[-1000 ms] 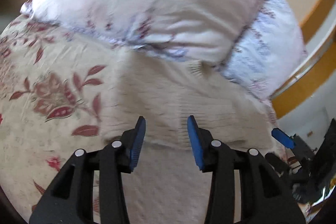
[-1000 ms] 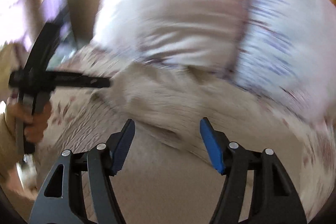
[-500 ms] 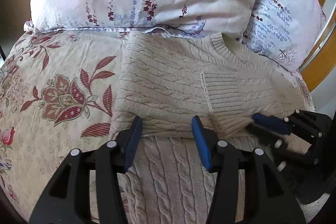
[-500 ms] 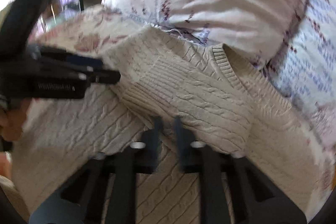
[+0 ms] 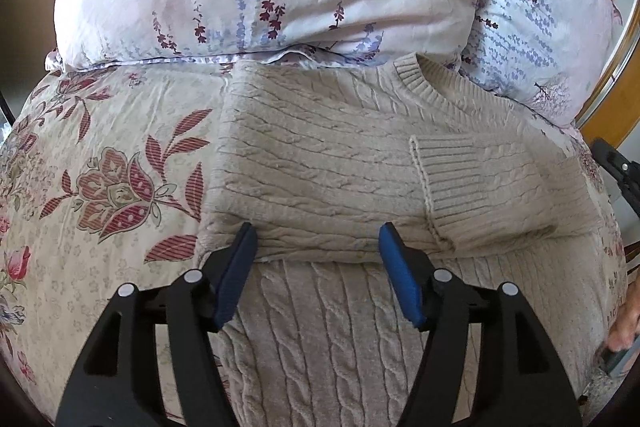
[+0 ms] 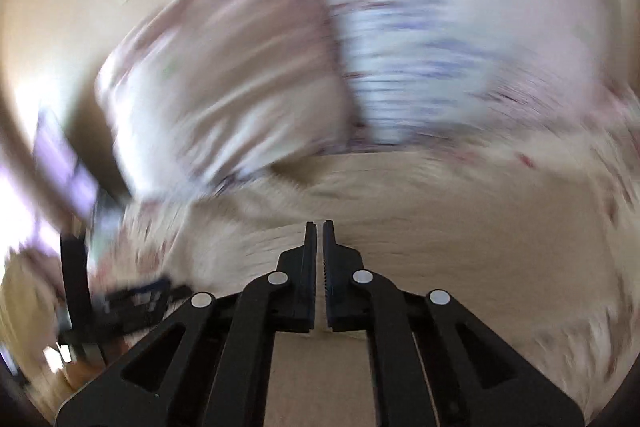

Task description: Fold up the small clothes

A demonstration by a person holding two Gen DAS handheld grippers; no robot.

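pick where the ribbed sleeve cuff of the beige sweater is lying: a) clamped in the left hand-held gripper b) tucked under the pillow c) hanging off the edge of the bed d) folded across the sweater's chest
d: in the left wrist view the ribbed cuff lies flat across the chest of the sweater, below the collar, and the left hand-held gripper stands open, holding nothing.

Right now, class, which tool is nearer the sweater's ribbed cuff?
Left. The left tool hovers open at the folded sweater, near the ribbed cuff. The right tool, shut, sits further back; its view is blurred.
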